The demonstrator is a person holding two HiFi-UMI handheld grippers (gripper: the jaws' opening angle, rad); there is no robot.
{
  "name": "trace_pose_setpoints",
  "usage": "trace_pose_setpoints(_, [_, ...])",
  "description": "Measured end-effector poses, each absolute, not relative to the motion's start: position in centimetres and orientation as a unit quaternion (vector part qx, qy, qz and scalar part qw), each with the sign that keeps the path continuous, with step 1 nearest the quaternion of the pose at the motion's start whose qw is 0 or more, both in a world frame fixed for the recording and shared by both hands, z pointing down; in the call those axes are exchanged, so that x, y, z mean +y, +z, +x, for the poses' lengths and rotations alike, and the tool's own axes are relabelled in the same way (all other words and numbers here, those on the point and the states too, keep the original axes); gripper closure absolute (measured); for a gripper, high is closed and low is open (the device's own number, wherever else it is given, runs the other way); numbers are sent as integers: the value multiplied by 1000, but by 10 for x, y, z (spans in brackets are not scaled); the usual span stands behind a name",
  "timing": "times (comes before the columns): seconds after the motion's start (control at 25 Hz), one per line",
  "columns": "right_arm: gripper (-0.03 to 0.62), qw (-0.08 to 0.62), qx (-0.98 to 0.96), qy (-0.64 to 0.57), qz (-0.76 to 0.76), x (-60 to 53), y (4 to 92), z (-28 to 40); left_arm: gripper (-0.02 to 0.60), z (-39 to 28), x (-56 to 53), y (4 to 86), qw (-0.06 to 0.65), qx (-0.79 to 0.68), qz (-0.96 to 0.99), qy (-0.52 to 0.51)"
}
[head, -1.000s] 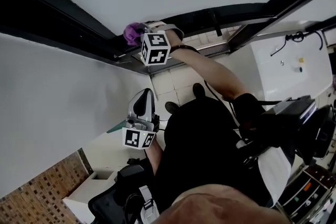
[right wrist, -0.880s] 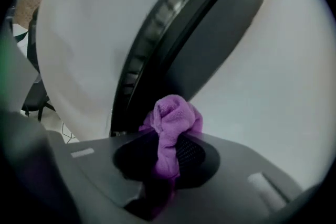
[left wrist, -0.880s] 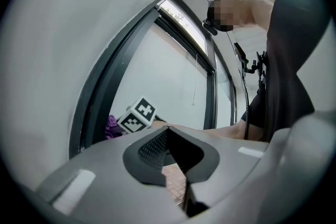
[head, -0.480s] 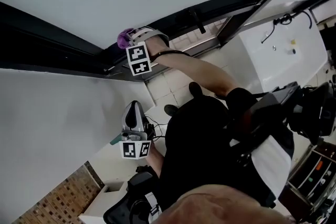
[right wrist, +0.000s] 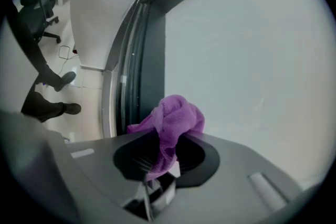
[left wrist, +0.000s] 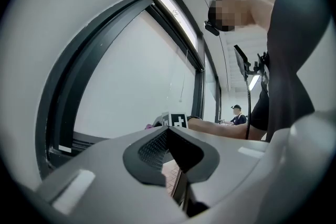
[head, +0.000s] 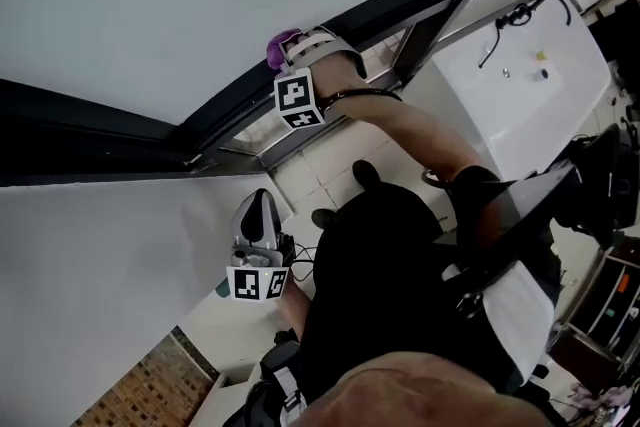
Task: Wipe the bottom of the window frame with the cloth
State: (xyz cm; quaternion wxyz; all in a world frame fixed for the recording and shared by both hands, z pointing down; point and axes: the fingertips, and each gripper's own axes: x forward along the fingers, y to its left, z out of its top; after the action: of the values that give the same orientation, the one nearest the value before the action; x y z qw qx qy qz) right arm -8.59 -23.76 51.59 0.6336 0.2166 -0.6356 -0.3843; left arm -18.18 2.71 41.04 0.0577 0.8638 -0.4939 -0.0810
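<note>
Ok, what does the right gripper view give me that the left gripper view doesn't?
Only the right: the right gripper shut on the cloth, by the frame, and shoes on the floor. Only the left: the left gripper shut and empty, the right one's marker cube and the forearm behind it. Both: frame, glass, some purple cloth.

Two black shoes (head: 365,174) on the tiled floor (head: 318,158); purple cloth (right wrist: 176,118) at the dark window frame (right wrist: 153,52)
</note>
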Motion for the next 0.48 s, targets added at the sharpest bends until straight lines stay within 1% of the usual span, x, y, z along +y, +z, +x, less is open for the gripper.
trace_pose_setpoints(0.08, [525, 644, -600, -409, 242, -250, 501, -72, 583, -179, 24, 409, 57, -492, 865, -82])
trace_pose_setpoints(0.16, [525, 672, -568, -416, 229, -262, 509, -54, 583, -175, 21, 411, 62, -492, 864, -84])
trace_pose_setpoints(0.24, [537, 699, -561, -408, 175, -250, 524, -40, 583, -168, 20, 413, 67, -491, 864, -83])
trace_pose_setpoints(0.32, [528, 703, -602, -363, 105, -215, 527, -30, 583, -163, 19, 410, 67, -494, 863, -82])
trace_pose_setpoints(0.4, [526, 656, -678, -313, 110, -200, 503, -19, 583, -163, 18, 404, 63, -498, 861, -81])
trace_pose_setpoints(0.48, [525, 575, -754, -262, 179, -215, 467, -12, 583, -167, 17, 403, 62, -499, 861, -80])
